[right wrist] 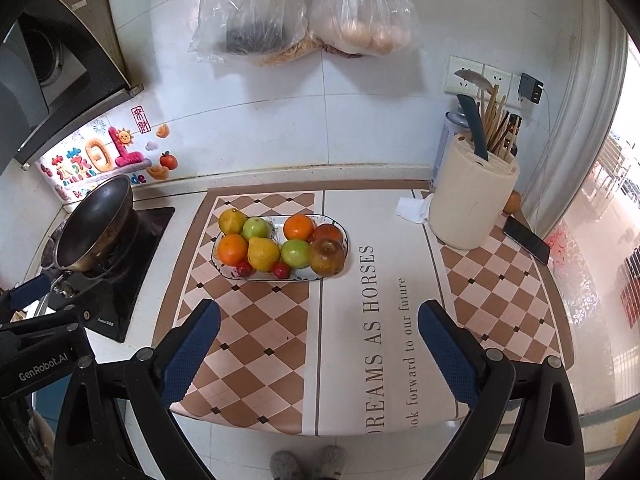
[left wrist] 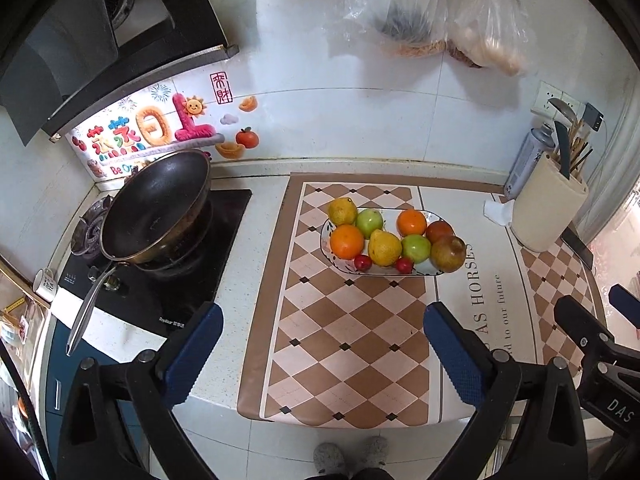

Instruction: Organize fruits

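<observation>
All the fruit sits together on the oval plate [left wrist: 434, 270], which rests on the checkered mat [left wrist: 348, 340]. On the plate are two oranges [left wrist: 347, 241], two green apples [left wrist: 369, 223], two yellow lemons [left wrist: 384, 247], two brownish-red round fruits [left wrist: 448, 253] and two small red fruits [left wrist: 363, 262], all touching each other. The plate is the place to look from.

The left gripper [left wrist: 320, 354] and the right gripper [right wrist: 318, 354] both hang well in front of the plate. Each one has its jaws spread wide and holds nothing.

This could be the fruit already tidy on the plate, or fruit waiting to be sorted somewhere else. The pictures do not say which.

Only the right wrist view shows one more orange fruit [right wrist: 512, 202] far right of the plate, behind the cream utensil holder [right wrist: 468, 208], and a phone [right wrist: 526, 240] near it. Only the left wrist view shows the wok [left wrist: 156, 208] handle, left of the plate.
</observation>
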### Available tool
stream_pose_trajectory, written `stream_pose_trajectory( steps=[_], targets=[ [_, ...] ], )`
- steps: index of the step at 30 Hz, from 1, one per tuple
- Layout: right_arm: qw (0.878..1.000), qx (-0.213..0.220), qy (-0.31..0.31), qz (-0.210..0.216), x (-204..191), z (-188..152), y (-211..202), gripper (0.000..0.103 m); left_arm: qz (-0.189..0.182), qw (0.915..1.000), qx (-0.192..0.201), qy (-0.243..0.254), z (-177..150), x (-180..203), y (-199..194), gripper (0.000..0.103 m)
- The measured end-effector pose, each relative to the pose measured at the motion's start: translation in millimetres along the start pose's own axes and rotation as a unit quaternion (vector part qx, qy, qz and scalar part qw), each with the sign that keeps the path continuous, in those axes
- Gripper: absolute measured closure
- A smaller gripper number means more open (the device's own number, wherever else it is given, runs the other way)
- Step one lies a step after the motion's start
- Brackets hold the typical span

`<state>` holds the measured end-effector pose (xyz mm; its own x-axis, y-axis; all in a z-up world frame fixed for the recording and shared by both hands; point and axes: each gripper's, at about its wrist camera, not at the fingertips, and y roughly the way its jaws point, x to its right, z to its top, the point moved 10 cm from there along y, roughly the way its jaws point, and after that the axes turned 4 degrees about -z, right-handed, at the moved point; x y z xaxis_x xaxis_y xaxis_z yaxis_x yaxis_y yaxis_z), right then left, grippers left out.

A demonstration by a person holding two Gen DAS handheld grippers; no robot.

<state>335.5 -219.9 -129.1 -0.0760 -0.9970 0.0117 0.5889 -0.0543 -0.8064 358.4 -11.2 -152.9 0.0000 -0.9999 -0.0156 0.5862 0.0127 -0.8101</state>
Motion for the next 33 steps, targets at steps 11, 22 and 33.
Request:
stream_pose_trajectory(
  steps=[11,22,33],
  targets=[
    [1.0,-0.006,0.004,0.004,0.2,-2.4,1.2,0.002,-0.001,1.0,0.002,0.001,2.6,1.1,2.0,0.0],
    [1.0,-0.006,0.004,0.004,-1.1,-3.3,-1.5,0.002,-0.003,1.0,0.004,0.003,2.4,4.8,0.7,0.0],
    [1.0,-0.001,0.003,0.005,-2.2,-3.2,-10.3,0.002,-0.003,1.0,0.006,0.003,-4.5,6.9,-8.3,0.0]
  ],
)
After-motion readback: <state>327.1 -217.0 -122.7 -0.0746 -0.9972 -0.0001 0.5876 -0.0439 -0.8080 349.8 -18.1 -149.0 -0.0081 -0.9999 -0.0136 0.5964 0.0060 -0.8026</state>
